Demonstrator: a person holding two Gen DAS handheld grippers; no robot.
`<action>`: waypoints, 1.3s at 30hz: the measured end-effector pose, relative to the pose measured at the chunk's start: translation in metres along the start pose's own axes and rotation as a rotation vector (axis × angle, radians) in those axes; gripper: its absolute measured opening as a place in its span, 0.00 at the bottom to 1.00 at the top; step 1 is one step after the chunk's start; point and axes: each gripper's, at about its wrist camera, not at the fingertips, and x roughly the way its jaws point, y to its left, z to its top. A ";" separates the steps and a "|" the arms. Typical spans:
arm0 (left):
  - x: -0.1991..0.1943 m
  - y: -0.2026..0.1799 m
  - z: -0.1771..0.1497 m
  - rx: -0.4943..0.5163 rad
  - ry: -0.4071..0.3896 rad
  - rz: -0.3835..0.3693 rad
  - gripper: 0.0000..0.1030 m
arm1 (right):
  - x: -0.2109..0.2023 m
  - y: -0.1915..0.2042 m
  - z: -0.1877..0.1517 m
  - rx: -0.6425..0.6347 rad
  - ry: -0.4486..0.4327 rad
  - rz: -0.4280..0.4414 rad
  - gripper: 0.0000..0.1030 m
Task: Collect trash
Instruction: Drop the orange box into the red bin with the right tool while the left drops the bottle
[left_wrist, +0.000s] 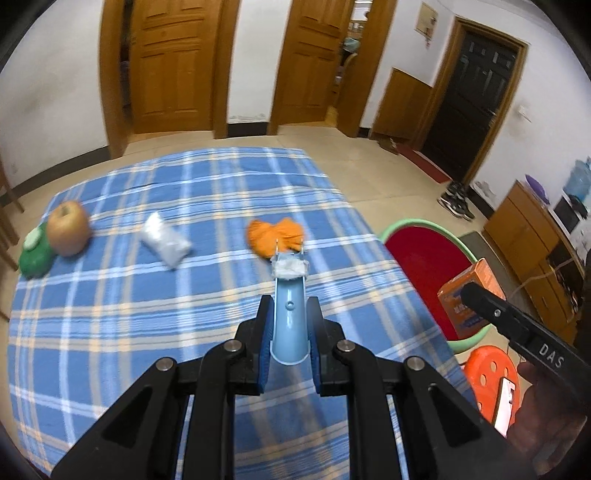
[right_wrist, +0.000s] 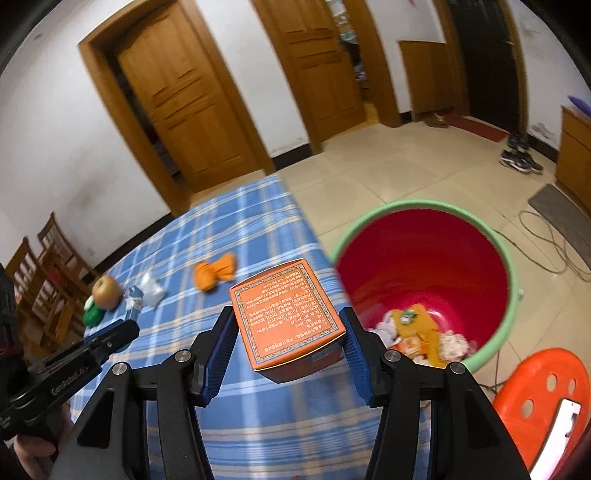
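Note:
My left gripper is shut on light blue tongs, whose tips pinch a white paper wad above the blue plaid table. My right gripper is shut on an orange box, held at the table's right edge beside the red bin with a green rim. The box also shows in the left wrist view, over the bin. An orange crumpled wrapper and a white packet lie on the table.
An apple and a green object sit at the table's left. The bin holds several pieces of trash. An orange stool with a phone stands right of the bin. Wooden chairs stand left.

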 end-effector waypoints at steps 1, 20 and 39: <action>0.003 -0.005 0.002 0.008 0.004 -0.006 0.16 | 0.000 -0.007 0.002 0.013 0.000 -0.010 0.56; 0.070 -0.102 0.021 0.182 0.097 -0.117 0.16 | 0.023 -0.110 0.008 0.205 0.035 -0.119 0.59; 0.108 -0.165 0.031 0.264 0.112 -0.198 0.41 | 0.002 -0.145 0.010 0.298 -0.013 -0.151 0.61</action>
